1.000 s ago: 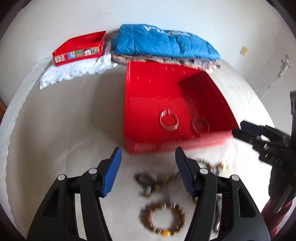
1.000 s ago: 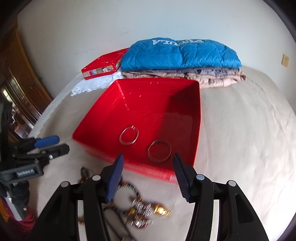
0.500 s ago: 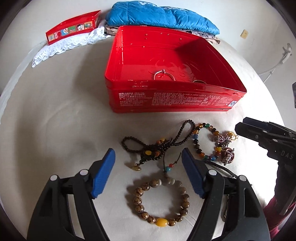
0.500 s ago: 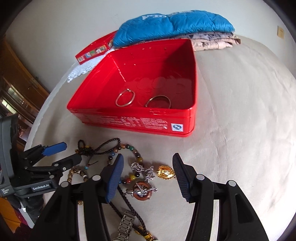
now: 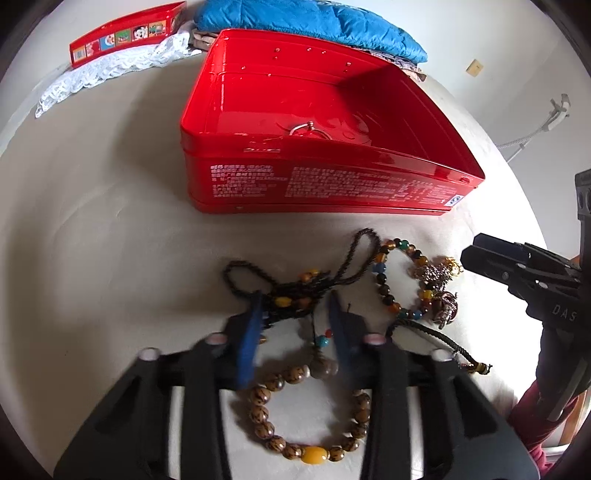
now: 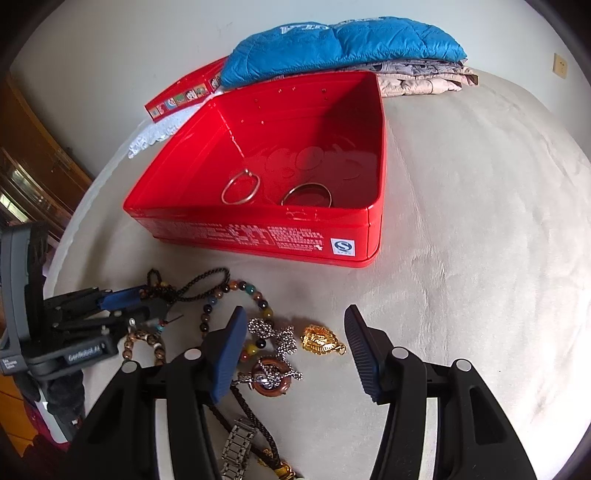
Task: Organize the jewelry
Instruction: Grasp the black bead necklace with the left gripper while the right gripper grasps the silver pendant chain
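Note:
A red tin box stands open on the cream cover, with two metal bangles inside. In front of it lies loose jewelry: a dark beaded necklace, a brown bead bracelet, a multicolour bead bracelet, a gold pendant and silver charms. My left gripper is low over the dark necklace, its jaws narrowed around the strands. My right gripper is open above the charms and pendant.
A folded blue quilt on patterned cloth lies behind the box. A smaller red tin rests on white lace at the back left. A metal watch band and a dark cord lie nearest me. A wooden cabinet stands far left.
Both grippers have dropped lower and nearer the jewelry. My left gripper's jaws have narrowed around the dark necklace. The right gripper stays open.

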Available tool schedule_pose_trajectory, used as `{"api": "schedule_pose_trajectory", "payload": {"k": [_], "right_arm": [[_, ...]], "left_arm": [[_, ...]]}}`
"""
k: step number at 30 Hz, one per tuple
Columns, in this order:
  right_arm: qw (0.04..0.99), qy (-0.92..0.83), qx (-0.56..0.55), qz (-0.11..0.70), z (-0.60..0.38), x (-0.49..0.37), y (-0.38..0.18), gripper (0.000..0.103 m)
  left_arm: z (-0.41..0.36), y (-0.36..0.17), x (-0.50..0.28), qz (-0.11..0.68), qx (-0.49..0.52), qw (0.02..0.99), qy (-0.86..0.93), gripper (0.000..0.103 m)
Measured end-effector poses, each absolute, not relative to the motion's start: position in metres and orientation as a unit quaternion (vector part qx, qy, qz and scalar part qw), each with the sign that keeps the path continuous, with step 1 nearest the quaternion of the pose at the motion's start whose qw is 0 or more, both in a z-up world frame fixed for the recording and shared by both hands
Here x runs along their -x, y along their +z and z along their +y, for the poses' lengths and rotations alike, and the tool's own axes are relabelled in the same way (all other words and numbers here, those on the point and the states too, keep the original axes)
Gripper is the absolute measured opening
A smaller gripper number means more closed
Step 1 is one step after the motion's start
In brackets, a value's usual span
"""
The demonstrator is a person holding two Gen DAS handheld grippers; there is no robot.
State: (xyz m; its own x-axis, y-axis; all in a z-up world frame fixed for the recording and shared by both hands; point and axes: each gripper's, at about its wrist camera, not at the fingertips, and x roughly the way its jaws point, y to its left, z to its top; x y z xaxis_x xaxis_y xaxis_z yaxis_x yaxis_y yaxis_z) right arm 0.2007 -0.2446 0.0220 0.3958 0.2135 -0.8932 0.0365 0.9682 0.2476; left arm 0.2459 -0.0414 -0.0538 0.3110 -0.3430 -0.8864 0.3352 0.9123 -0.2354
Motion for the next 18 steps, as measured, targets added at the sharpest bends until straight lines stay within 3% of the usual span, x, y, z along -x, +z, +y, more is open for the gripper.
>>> {"api": "schedule_pose_trajectory", "payload": {"k": [13,18], "right_arm": [[0.821,0.077,-0.114,0.554,-0.238,-0.199,0.022,0.055],[0.810,0.091,-0.102,0.570,-0.226,-0.196,0.017,0.043]], "left_arm": [[-0.013,-0.019,-0.239,0.503,0.055,0.838,-0.206,0.025],[0.002,-0.003,-0.233,0.486,0.070,0.852,-0.184,0.025]]}}
